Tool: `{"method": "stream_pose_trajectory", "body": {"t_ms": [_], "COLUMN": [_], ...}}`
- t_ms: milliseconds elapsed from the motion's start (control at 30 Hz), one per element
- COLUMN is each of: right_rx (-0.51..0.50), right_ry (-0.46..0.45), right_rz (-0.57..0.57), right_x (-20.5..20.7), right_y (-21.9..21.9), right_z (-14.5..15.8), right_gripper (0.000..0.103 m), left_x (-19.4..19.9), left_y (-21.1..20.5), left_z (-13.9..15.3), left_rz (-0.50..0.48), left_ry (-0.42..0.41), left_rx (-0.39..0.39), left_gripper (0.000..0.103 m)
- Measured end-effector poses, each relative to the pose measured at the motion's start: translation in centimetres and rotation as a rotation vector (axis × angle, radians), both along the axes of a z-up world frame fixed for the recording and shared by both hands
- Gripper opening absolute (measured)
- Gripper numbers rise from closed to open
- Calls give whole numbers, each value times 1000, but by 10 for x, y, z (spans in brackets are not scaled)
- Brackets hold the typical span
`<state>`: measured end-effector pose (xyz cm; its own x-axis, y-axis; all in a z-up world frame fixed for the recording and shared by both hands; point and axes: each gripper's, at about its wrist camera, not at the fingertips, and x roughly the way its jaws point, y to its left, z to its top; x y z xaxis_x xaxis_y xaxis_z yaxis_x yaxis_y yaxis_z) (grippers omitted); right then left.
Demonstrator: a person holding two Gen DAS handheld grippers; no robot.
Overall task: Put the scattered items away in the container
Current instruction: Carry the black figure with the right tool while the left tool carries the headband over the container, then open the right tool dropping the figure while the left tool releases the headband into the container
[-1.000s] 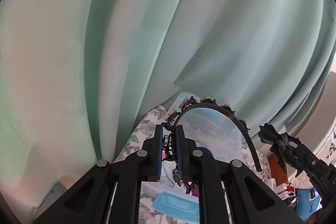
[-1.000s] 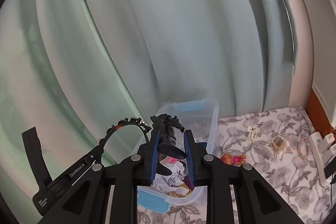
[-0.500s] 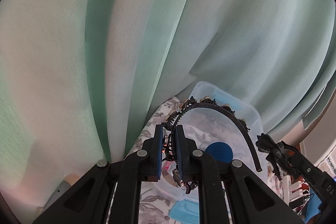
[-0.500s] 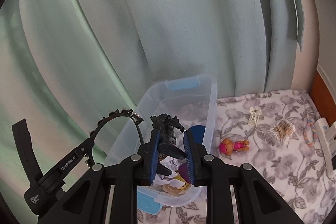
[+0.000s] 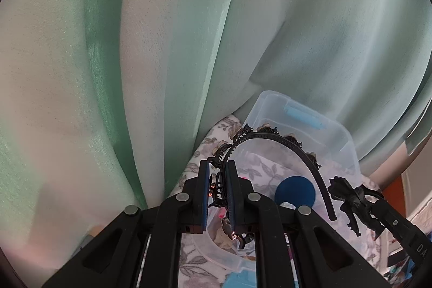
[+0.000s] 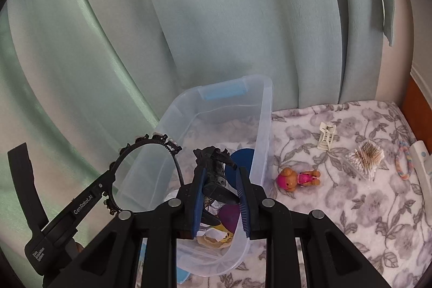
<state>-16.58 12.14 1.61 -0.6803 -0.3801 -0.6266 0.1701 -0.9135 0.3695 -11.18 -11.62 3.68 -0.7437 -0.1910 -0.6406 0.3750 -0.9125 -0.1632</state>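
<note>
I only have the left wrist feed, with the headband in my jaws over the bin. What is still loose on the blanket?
Observer: The right wrist view shows a small doll in pink lying on the floral blanket, right of the clear bin.
Operator: Anything else out there?
Observer: A white hair claw lies beyond the doll, nearer the curtain.
Operator: And further right?
Observer: A clear bag of cotton swabs, with a pastel bracelet beside it.
Operator: What is the other gripper carrying?
Observer: The right gripper holds a black hair clip above the bin.
</note>
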Motion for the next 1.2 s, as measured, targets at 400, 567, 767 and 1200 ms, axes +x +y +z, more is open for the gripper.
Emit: {"method": "stream_pose_trajectory", "body": {"t_ms": [400, 567, 767, 1200], "right_rx": [-4, 1, 0, 1], "right_ry": [-33, -33, -37, -16], "right_rz": [8, 17, 34, 59], "right_x": [-12, -12, -11, -4], "right_y": [-3, -5, -8, -10], "right_z": [-21, -22, -22, -11], "right_gripper": [25, 25, 25, 28], "left_x": [-5, -14, -31, -27], "left_y": [7, 8, 14, 23], "left_z": [1, -6, -14, 1], "left_rz": [-7, -12, -24, -75], "left_ry": [-36, -48, -52, -31], "left_rx": [-78, -84, -94, -87], "left_gripper": [12, 12, 12, 12]}}
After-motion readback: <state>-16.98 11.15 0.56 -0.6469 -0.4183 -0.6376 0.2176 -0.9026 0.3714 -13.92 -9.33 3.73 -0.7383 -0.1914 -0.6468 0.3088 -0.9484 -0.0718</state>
